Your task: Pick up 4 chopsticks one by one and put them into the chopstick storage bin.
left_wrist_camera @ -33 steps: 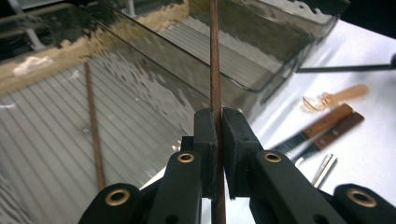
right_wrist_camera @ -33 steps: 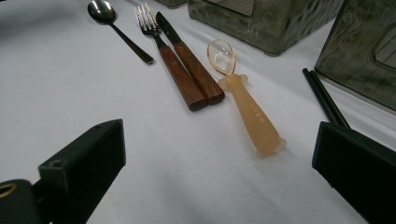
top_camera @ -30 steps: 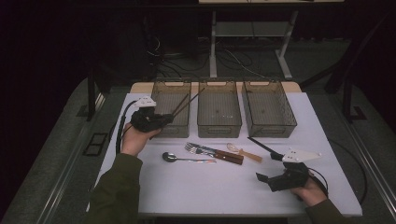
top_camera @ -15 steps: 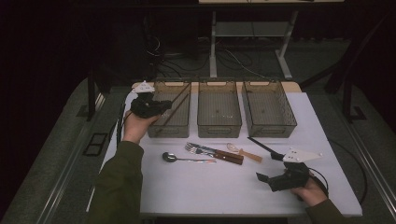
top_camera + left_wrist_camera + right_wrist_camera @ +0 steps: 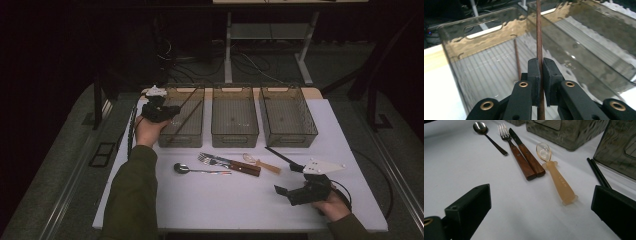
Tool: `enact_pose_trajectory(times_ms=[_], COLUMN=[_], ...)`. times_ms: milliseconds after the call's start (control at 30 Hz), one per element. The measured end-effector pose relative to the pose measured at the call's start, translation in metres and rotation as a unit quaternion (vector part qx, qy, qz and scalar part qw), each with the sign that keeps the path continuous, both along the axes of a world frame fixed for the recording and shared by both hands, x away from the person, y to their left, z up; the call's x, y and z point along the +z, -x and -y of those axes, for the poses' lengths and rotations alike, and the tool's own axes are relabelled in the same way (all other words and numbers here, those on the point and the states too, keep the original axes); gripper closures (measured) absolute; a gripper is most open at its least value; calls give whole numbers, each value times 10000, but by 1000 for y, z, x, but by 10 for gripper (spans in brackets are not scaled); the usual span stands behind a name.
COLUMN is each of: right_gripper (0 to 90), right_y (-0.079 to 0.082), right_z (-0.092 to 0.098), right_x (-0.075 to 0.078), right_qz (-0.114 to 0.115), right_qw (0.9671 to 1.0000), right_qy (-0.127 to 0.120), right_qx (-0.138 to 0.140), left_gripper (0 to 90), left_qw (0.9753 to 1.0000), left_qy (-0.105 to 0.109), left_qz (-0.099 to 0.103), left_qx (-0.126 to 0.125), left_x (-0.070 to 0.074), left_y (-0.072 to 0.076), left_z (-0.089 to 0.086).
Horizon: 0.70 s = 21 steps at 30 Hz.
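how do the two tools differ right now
The left tool is shut on a brown chopstick over the left bin; the right tool is open and holds nothing. The left is raised at the table's far side; the right sits low near the cutlery, facing a plastic spoon. Both have black jaws.

Loose on the white table — steel spoon [image 5: 481, 128], fork [image 5: 506, 135], knife [image 5: 517, 141], translucent spoon [image 5: 554, 170]

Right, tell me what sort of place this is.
Probably a lab recording bench, not a kitchen: a white table with three clear sorting bins, loose cutlery, trailing floor cables and dark surroundings.
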State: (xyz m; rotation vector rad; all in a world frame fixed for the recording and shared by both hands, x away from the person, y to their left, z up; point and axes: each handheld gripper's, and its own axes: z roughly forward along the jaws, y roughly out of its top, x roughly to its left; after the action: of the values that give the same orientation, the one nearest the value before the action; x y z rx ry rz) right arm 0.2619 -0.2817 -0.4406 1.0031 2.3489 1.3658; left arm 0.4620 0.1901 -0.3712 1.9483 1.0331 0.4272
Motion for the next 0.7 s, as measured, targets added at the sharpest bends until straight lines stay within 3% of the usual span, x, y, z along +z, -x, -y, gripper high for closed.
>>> enact_pose_trajectory(times_ms=[267, 467, 533, 700], right_gripper=[24, 25, 25, 24], right_y=[-1, 0, 0, 0], right_z=[0, 0, 0, 0], right_x=[0, 0, 0, 0], right_qz=[7, 11, 16, 10], right_qw=[10000, 10000, 10000, 10000], right_qy=[-9, -24, -23, -23], right_qx=[11, 18, 14, 17], left_gripper=[847, 835, 765, 704], left_qw=[9997, 9995, 9994, 9995], left_qy=[-167, -202, -225, -220], left_qz=[-161, -171, -135, -93], left_qx=[125, 167, 229, 227], left_x=[-12, -13, -12, -11], left_y=[-7, -7, -7, -6], left_z=[-3, -4, -3, -1])
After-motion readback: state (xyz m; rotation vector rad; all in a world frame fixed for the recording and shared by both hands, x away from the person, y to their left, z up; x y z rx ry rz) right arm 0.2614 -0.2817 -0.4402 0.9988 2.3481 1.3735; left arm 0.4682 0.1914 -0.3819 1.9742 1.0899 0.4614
